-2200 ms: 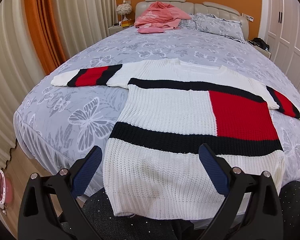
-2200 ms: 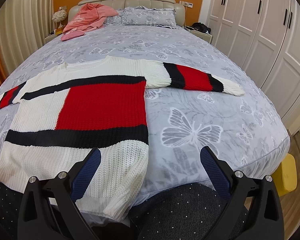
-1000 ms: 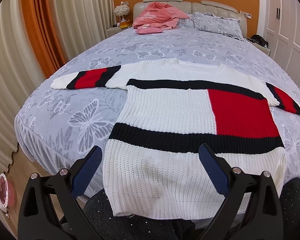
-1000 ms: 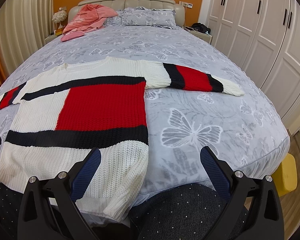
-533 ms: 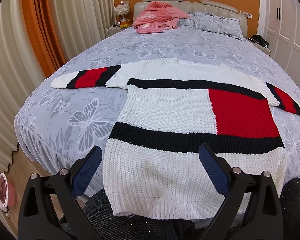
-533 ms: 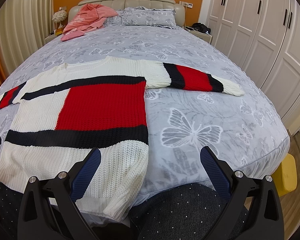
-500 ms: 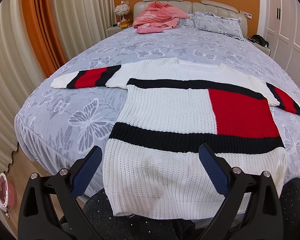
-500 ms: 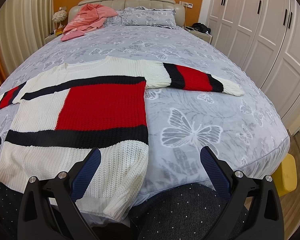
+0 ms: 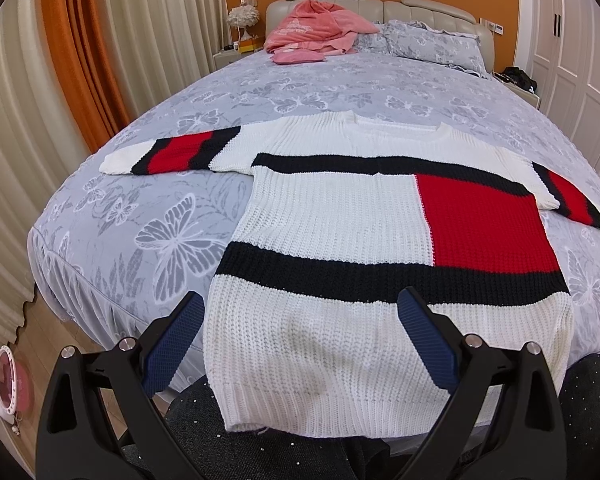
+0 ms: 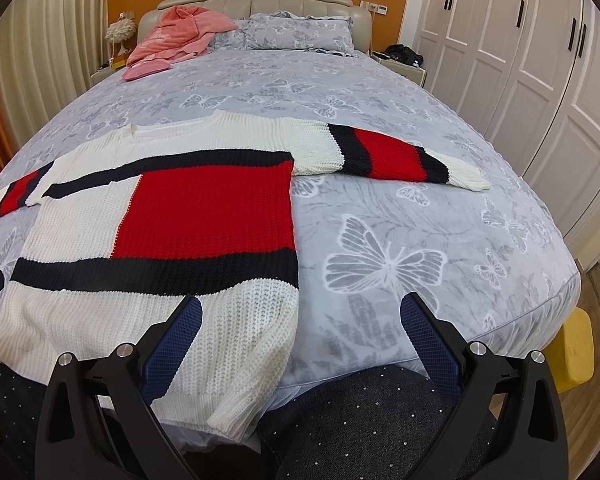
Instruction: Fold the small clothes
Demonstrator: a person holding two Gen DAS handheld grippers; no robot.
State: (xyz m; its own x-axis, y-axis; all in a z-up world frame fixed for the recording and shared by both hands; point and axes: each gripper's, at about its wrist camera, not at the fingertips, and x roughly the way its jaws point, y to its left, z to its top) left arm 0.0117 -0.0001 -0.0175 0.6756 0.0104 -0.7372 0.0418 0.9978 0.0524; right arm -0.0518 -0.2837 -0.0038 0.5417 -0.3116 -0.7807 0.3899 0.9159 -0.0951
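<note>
Bed (image 9: 140, 240), with grey butterfly cover, fills the room; position unchanged from the earlier frames.

Sweater (image 9: 340, 248), white knit with dark bands and a red block, lies flat and face up on the near half of the bed, collar at 12 o'clock, hem at 6 o'clock hanging just over the near edge. One sleeve (image 9: 172, 154) extends toward 9 o'clock, the other sleeve (image 10: 384, 154) toward 3 o'clock. No fold started. Its lay matches the frames from two seconds back; only a slight drift of the left camera is noted.

Pink garment (image 9: 312, 30) is heaped by the headboard at 12 o'clock, beside a pillow (image 10: 300, 34), well apart from the sweater.

Left gripper (image 9: 300, 336) hovers over the hem's left part, jaws wide apart, holding nothing. Right gripper (image 10: 300, 336) hovers over the hem's right corner and bare cover, jaws equally wide, holding nothing. Neither has shifted noticeably since the earlier frames.
</note>
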